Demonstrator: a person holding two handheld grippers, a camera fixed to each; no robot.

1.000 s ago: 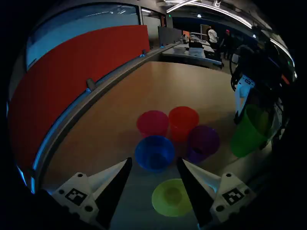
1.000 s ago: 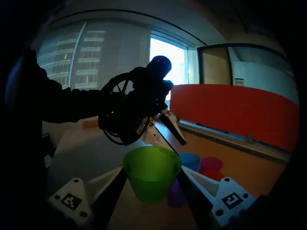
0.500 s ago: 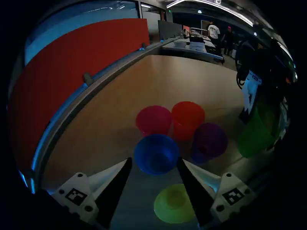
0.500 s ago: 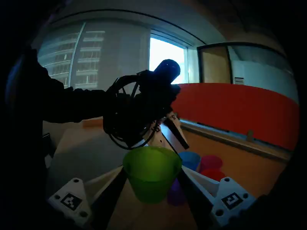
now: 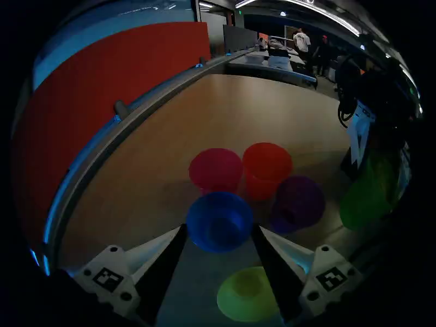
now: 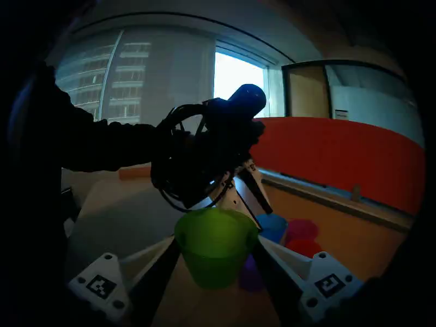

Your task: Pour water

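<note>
We're looking down over the left gripper (image 5: 219, 228), and its fingers are spread wide with nothing clamped between them. The blue cup (image 5: 219, 220) stands right at the fingertips, though we can't tell if they touch its rim. We'd judge the gripper is lined up there to steady or mark the receiving cup.

Behind the blue one, the pink cup (image 5: 215, 169) and the red cup (image 5: 267, 163) stand side by side, with the purple cup (image 5: 298, 199) just to the right. All four are bunched tightly, well clear of the table (image 5: 229, 109) edge that runs along the red partition (image 5: 82, 98). A yellow cup (image 5: 248, 294) sits apart, closest to the near edge, on the grey strip.

Over on the other side, the right gripper (image 6: 215, 240) is clamped on the green cup (image 6: 215, 256), one finger pressing each side of the wall. The cup is held off the table, mouth up and roughly level, which makes sense if it's carrying water. We can't actually see any liquid inside it, though. From the left gripper view, that green cup hangs off to the right of the cluster, beyond the purple one.

Our read is that the pour hasn't started. The carrier needs to travel in over the cluster before it tips, and with the rims packed this tight, a stray stream could land in a neighbouring cup.
</note>
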